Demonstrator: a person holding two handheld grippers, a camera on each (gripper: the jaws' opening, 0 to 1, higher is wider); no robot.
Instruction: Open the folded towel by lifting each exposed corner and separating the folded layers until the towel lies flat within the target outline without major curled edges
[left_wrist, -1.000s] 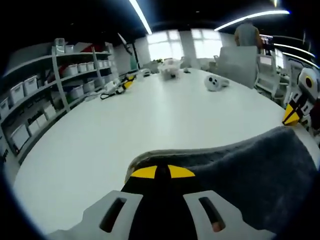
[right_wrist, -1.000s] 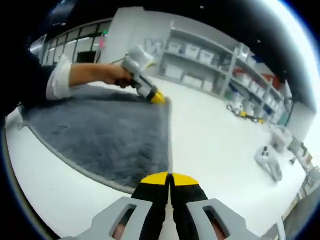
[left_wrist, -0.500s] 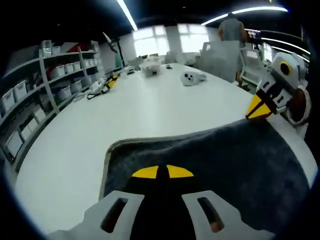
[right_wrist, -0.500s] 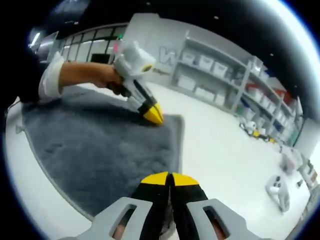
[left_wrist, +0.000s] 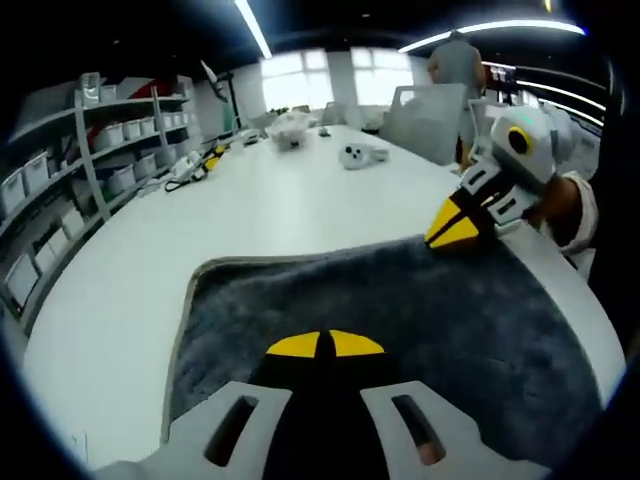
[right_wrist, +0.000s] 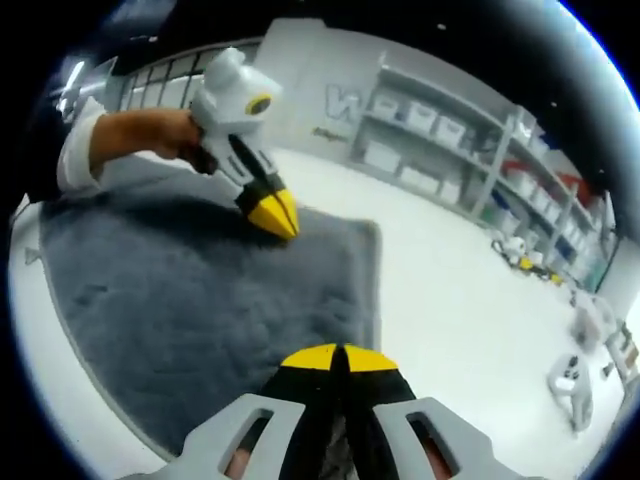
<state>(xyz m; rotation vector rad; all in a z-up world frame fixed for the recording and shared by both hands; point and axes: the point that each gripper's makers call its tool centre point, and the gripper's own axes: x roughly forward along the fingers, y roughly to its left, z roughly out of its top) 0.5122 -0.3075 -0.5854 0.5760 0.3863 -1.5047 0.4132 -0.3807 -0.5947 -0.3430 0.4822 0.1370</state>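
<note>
In the left gripper view, the left tongs (left_wrist: 324, 345) sit over the grey towel (left_wrist: 400, 310) with their yellow tips pressed together; whether they pinch any cloth between them I cannot tell. Against a second ago, far more towel lies ahead of these tips: the pale-hemmed edge that was then just in front of them is now well beyond, and the corner of the towel shows rounded and flat on the white counter (left_wrist: 280, 210). The right tongs (left_wrist: 452, 232) have come in close, tips together, touching the far edge of the towel. I judge the cloth is largely spread and the work is now smoothing; no outline can be made out.

Beyond the towel on the counter lie a small white device (left_wrist: 358, 154), a white bundle (left_wrist: 290, 124) and a yellow-and-black tool (left_wrist: 205, 160). Shelves with bins (left_wrist: 70, 180) stand beside the counter, and a person (left_wrist: 455, 65) stands far off. Nothing lies on the towel itself.

In the right gripper view, the right tongs (right_wrist: 338, 357) are closed over the near part of the towel (right_wrist: 180, 290). The left tongs (right_wrist: 272, 213), held by a hand (right_wrist: 150, 135), press tips-down on the towel nearer its middle than before. The towel's edge toward the shelves (right_wrist: 450, 150) lies straight, without a curl.
</note>
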